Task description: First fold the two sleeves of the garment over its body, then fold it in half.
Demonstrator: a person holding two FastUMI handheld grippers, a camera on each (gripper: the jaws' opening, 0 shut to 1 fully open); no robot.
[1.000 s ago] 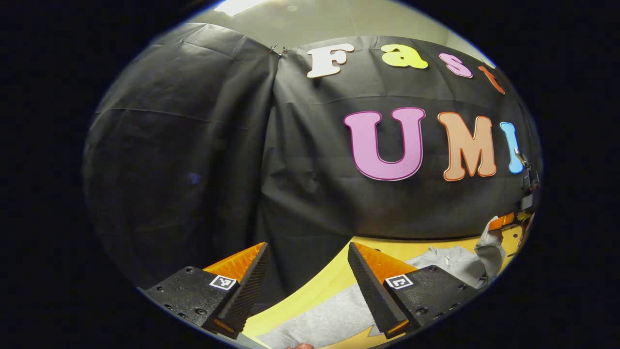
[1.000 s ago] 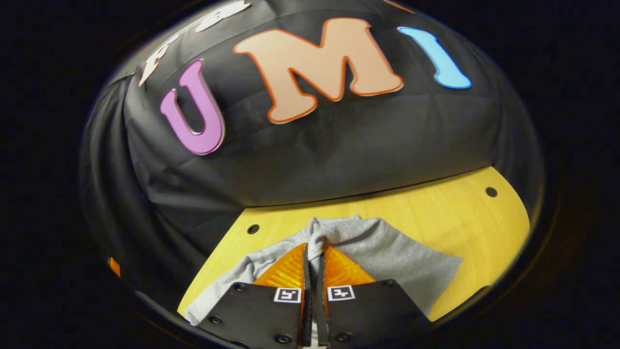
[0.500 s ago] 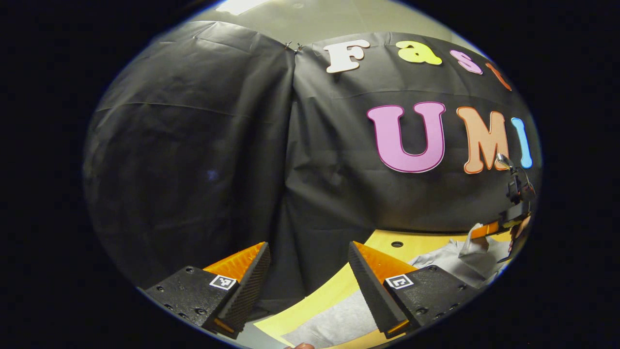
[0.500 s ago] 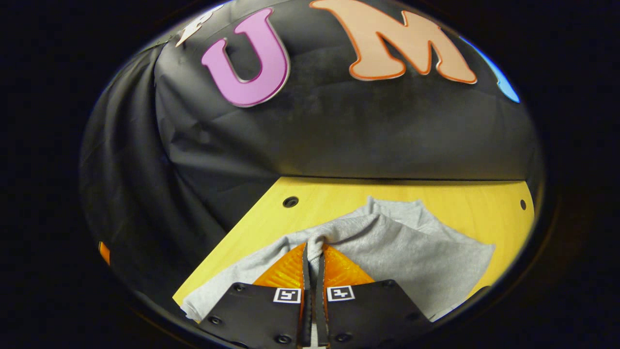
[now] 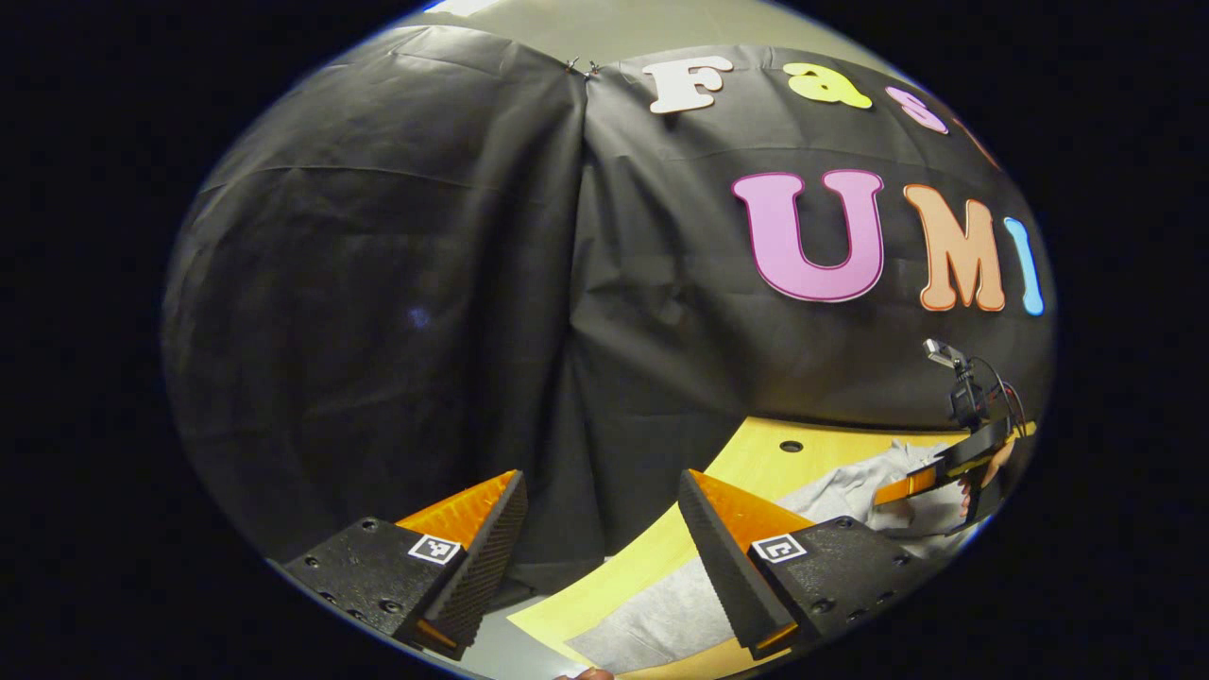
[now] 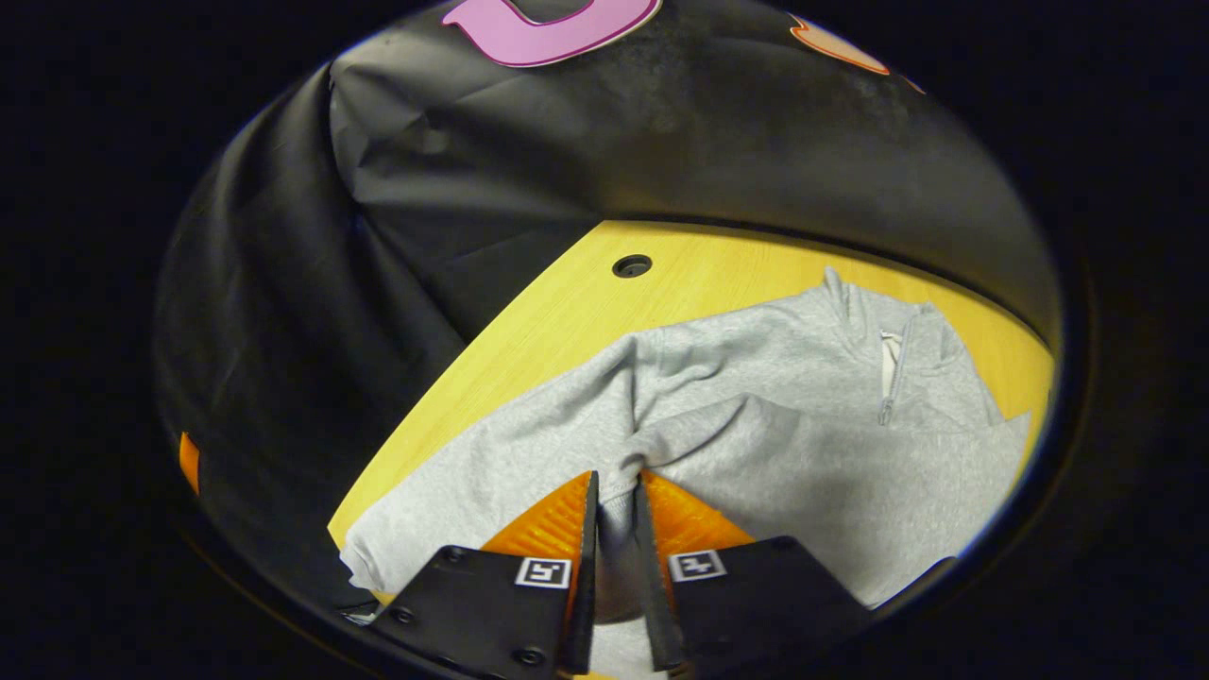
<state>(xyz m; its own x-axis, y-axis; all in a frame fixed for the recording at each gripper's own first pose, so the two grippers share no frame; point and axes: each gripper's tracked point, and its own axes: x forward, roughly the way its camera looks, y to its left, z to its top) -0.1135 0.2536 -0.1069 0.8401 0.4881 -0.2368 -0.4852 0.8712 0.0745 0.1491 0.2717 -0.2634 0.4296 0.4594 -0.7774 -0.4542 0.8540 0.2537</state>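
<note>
A grey zip-neck sweatshirt [image 6: 756, 359] lies flat on the yellow table [image 6: 567, 312], collar and zipper [image 6: 888, 373] towards the right. One sleeve [image 6: 812, 463] lies across the body. My right gripper [image 6: 616, 477] is low over it, shut on the sleeve's cuff, which bunches between the two fingers. In the left gripper view my left gripper [image 5: 601, 479] stands wide open with nothing in it, above the table's left corner and a grey part of the garment [image 5: 661, 614]. Farther right there, the right gripper [image 5: 935, 472] and the hand holding it hover over the sweatshirt [image 5: 841, 486].
The black booth cloth [image 5: 425, 312] closes off the back and left side of the table. The tabletop has a round hole [image 6: 631, 265] near its back corner, the same hole [image 5: 791, 446] beyond my left gripper. A strip of grey floor [image 5: 510, 652] lies off the table edge.
The right gripper carried the sleeve across the body and tipped downward, bringing the collar into view; the gap between its fingers looks slightly wider. The left gripper stayed open and turned slightly left.
</note>
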